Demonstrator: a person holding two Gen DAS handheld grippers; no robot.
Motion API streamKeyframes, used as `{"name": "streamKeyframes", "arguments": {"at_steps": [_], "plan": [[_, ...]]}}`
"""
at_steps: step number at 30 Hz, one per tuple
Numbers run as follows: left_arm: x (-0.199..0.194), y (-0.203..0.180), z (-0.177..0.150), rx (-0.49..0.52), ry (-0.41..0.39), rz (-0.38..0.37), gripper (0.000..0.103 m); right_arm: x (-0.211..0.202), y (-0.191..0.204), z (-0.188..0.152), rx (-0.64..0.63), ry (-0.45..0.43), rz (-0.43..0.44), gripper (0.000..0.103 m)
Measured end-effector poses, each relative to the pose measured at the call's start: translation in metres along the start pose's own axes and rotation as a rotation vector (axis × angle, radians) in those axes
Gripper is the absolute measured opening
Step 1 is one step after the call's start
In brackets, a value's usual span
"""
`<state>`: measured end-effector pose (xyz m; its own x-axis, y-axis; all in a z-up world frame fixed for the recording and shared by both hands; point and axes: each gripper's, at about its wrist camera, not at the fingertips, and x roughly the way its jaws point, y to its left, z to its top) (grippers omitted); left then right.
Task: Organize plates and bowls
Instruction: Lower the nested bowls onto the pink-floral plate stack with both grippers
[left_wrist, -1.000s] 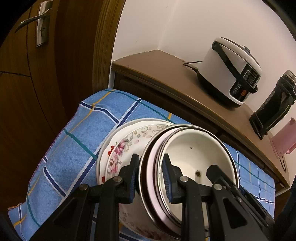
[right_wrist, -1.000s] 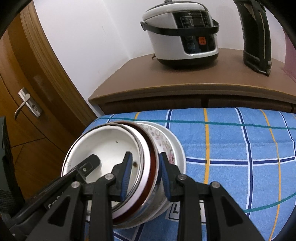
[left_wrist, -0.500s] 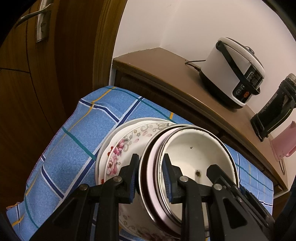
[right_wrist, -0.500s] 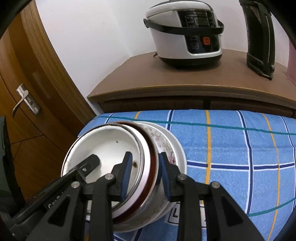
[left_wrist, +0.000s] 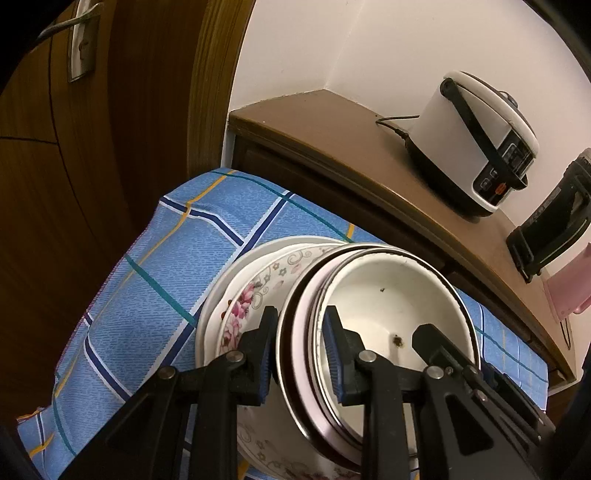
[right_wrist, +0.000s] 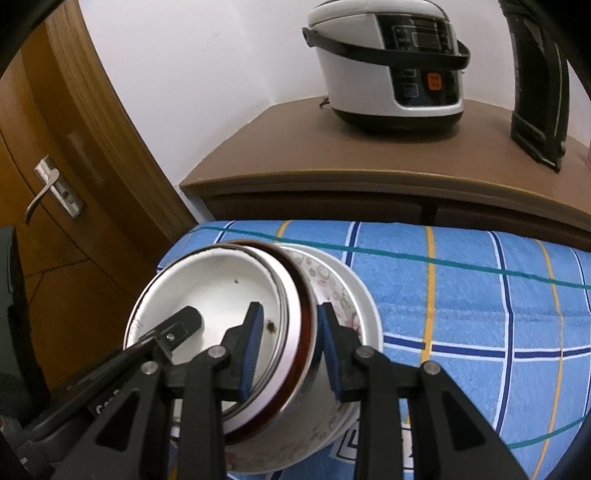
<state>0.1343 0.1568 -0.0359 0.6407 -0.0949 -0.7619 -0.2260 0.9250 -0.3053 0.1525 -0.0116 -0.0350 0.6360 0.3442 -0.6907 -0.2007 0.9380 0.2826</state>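
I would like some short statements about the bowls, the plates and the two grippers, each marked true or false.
1. Both grippers clamp the rim of the stacked bowls. True: the left gripper and the right gripper each have a finger inside and a finger outside.
2. The bowls are over a flowered plate. True.
3. The tablecloth is red. False: it is blue with a check pattern.
4. The rice cooker stands on the tablecloth. False: it stands on the brown cabinet behind.
5. The innermost bowl is spotless. False: it has dark specks.
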Motion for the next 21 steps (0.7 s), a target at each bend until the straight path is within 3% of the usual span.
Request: {"name": "streamKeyframes", "arguments": {"at_steps": [5, 21], "plan": [[-0.0006, -0.0008, -0.0008, -0.003, 0.010, -0.001, 0.028, -0.0036, -0.0038, 0.0012, 0.024, 0.033, 0.016, 0.032], [-0.0062, -0.0022, 0.0015, 0.006, -0.014, 0.044, 0.028, -0.0009, -0.0065, -0.0032, 0.029, 0.006, 0.053, 0.034]]}}
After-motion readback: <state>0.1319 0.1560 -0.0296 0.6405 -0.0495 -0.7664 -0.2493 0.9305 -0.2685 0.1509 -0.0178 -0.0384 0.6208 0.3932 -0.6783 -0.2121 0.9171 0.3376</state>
